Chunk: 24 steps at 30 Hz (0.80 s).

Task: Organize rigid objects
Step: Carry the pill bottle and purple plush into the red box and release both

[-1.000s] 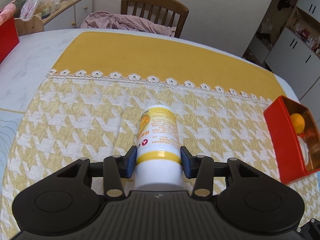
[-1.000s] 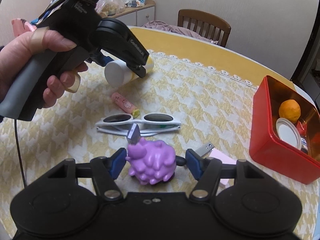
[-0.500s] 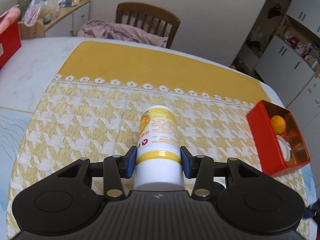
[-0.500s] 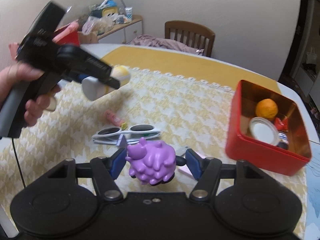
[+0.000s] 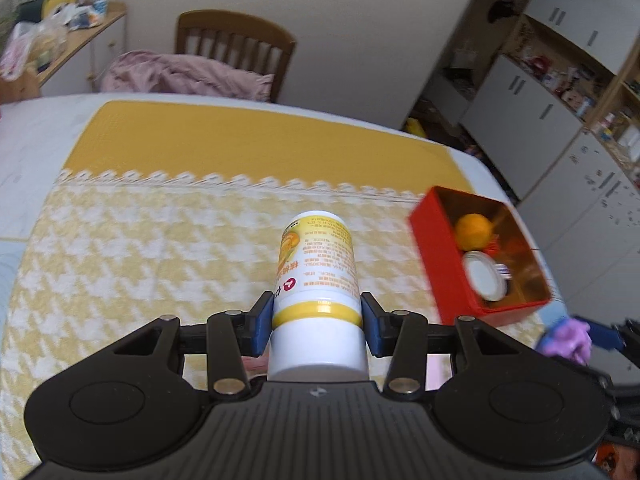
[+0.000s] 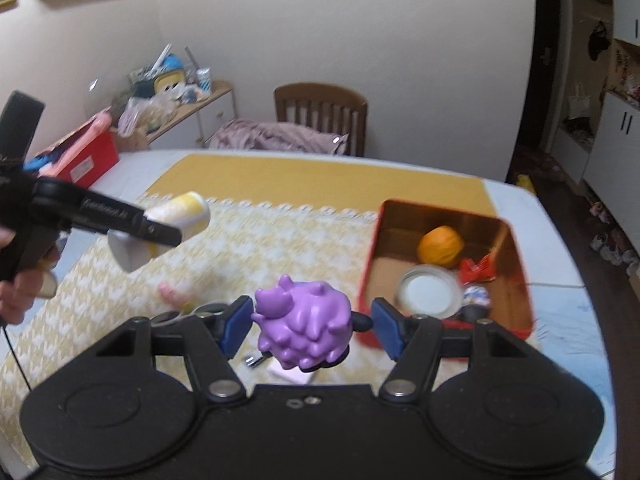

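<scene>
The left gripper (image 5: 317, 317) is clamped on a white-and-yellow bottle (image 5: 316, 276), held above the yellow cloth (image 5: 160, 240). The right gripper (image 6: 307, 326) is clamped on a purple toy (image 6: 303, 326), lifted off the table. The red box (image 6: 520, 280) sits at 2 o'clock of the bottle in the left view, holding an orange (image 6: 440, 246) and a white lid (image 6: 430, 294).

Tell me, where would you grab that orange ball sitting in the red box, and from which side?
Take the orange ball across its widest middle, coming straight down from above, I'd judge. It's round, so any pair of opposite sides grips alike, but the red box walls block a sideways approach. Line the fingers along the far wall, since the white-lidded jar and red wrapper crowd its near side. Both claws are full now.
</scene>
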{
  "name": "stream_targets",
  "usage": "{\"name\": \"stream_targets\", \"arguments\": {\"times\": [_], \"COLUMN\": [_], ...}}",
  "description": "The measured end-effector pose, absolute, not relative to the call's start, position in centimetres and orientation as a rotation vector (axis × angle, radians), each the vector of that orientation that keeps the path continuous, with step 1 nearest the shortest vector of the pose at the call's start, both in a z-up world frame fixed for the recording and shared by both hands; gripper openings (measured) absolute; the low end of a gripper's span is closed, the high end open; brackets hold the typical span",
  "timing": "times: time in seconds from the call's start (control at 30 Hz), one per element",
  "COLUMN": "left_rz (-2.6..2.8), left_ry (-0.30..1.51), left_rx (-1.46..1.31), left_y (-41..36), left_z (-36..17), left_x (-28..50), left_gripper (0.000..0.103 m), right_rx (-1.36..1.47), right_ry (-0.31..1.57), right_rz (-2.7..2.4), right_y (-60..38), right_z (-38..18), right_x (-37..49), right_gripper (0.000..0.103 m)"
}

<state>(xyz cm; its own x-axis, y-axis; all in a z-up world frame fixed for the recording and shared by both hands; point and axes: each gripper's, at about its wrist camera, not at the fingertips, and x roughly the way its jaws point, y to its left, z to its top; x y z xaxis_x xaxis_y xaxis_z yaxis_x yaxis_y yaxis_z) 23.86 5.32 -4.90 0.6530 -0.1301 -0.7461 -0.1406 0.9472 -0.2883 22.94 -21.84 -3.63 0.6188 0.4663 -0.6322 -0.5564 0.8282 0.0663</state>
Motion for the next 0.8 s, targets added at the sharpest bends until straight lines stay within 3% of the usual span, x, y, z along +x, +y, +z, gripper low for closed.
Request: {"name": "stream_targets", "arguments": {"times": [0.5, 0.8], "left_rz": [-0.151, -0.151], "left_ry": [0.819, 0.823], "left_rx": [-0.288, -0.183], "left_y": [-3.6, -9.0], "left_z": [-2.3, -3.4], "left_x": [28.2, 32.4], "left_gripper": [0.044, 0.044], "right_rx": [-0.139, -0.157], "right_ry": [0.620, 0.628], "right_rz": [0.504, 0.477], "right_y": [-27.6, -29.8], "right_z": [-3.2, -5.0], "right_x": [27.9, 30.9], "right_gripper": [0.064, 0.064]}}
